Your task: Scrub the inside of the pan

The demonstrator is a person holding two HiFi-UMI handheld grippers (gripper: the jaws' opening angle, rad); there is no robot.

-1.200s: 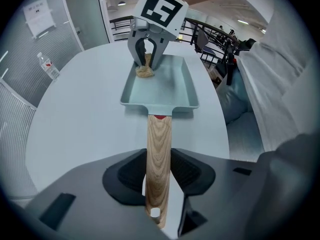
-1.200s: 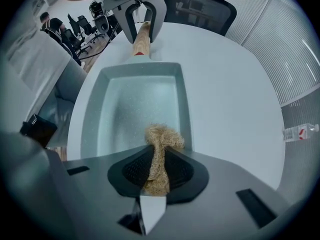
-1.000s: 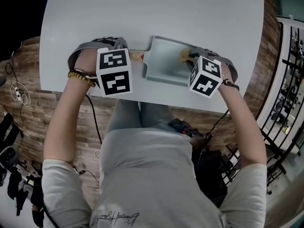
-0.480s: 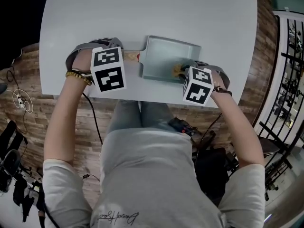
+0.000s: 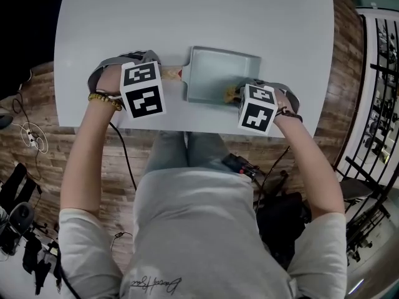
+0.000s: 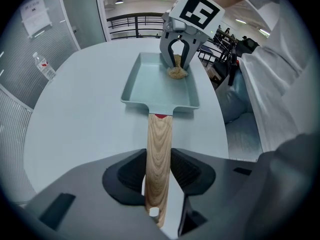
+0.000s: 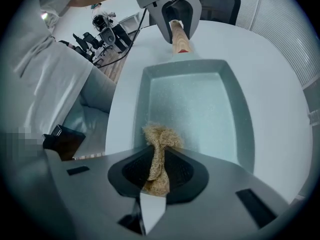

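Your right gripper (image 7: 159, 159) is clamped on the tan scrubber (image 7: 161, 136), pressing it to the pan (image 7: 200, 104) floor at 5 o'clock. Your left gripper (image 6: 159, 174) pinches the wooden handle (image 6: 159, 139) at the pan's 9 o'clock, steadying it on the bench (image 5: 187, 17). Scrubbing looks underway, with most of the floor left. A second ago the scrubber sat at 2 o'clock.
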